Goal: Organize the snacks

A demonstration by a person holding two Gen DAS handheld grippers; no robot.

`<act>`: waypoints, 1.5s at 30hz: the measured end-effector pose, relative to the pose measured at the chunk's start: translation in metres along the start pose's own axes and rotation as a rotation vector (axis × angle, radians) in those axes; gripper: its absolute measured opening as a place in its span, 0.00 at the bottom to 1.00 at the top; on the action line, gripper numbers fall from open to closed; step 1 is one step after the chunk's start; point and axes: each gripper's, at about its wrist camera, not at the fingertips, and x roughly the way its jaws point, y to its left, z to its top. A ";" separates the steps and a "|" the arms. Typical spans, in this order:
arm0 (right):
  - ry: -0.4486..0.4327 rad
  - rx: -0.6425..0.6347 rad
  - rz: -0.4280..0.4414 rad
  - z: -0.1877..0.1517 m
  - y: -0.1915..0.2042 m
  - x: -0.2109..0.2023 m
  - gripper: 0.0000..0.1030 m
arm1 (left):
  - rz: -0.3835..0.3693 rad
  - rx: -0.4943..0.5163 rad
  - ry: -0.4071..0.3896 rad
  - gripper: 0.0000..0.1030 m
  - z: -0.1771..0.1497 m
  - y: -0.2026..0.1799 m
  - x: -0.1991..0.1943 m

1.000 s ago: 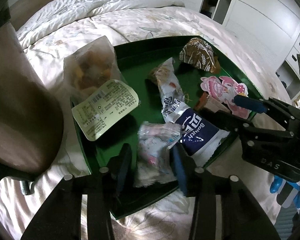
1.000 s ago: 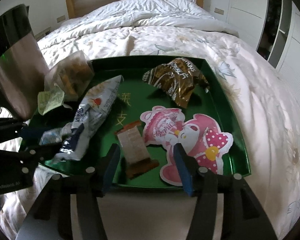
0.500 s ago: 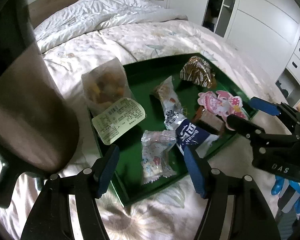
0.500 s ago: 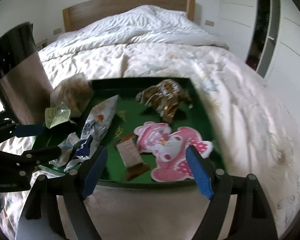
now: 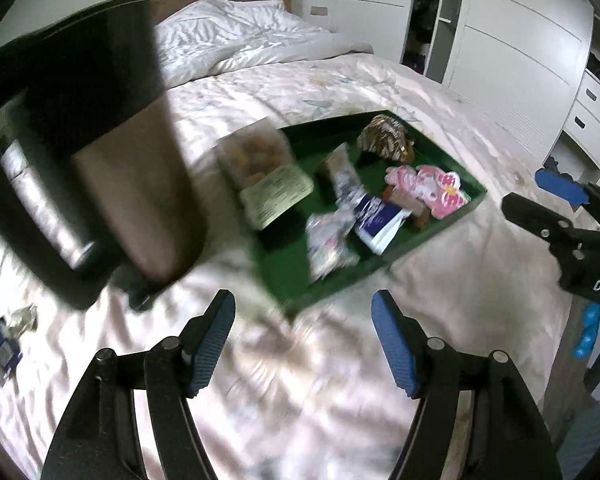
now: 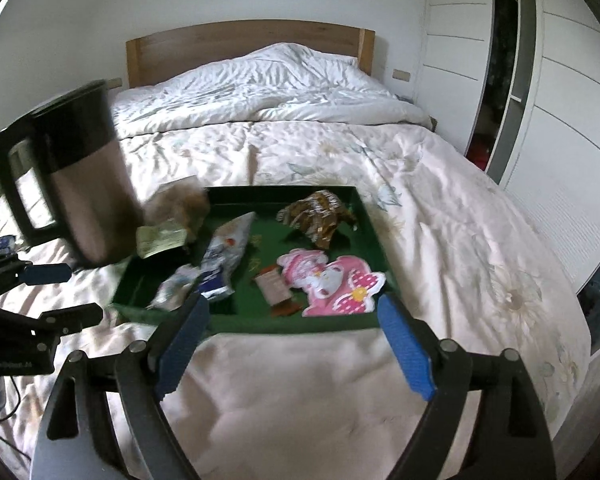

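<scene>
A green tray (image 6: 370, 222) lies on the bed and holds several snacks: a pink cartoon packet (image 6: 332, 282), a brown wrapper (image 6: 316, 218), a small brown bar (image 6: 276, 288), a white and blue bag (image 6: 224, 256), a clear candy packet (image 6: 172, 286) and a clear bag with a label (image 6: 172, 216). The tray (image 5: 444, 218) also shows in the left wrist view. My left gripper (image 5: 304, 340) is open and empty, over the bedding in front of the tray. My right gripper (image 6: 296, 346) is open and empty, in front of the tray's near edge.
A black and metal kettle (image 6: 72, 176) stands on the bed left of the tray. Small packets (image 5: 8, 332) lie on the bedding at far left. White wardrobes (image 6: 540, 92) line the right side. A wooden headboard (image 6: 240, 48) is at the back.
Both grippers have pulled back and up from the tray and opened wider. The candy packet that lay between my left fingers stays in the tray.
</scene>
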 end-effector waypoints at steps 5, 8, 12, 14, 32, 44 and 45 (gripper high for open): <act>0.013 -0.039 0.044 -0.011 0.035 -0.022 1.00 | 0.061 -0.021 0.006 0.63 -0.034 0.033 -0.029; 0.031 -0.069 0.097 -0.018 0.059 -0.030 1.00 | 0.087 -0.047 0.015 0.63 -0.052 0.052 -0.043; 0.054 -0.153 0.176 -0.029 0.104 -0.038 1.00 | 0.132 -0.091 0.016 0.63 -0.081 0.081 -0.064; 0.059 -0.176 0.211 -0.031 0.122 -0.040 1.00 | 0.150 -0.121 0.022 0.63 -0.094 0.095 -0.070; 0.131 -0.366 0.422 -0.047 0.259 -0.025 1.00 | 0.295 -0.405 0.074 0.63 -0.190 0.218 -0.094; 0.085 -0.529 0.522 0.008 0.344 0.037 1.00 | 0.343 -0.590 -0.007 0.63 -0.145 0.307 -0.088; 0.082 -0.548 0.528 0.014 0.355 0.046 1.00 | 0.345 -0.606 -0.015 0.63 -0.138 0.315 -0.085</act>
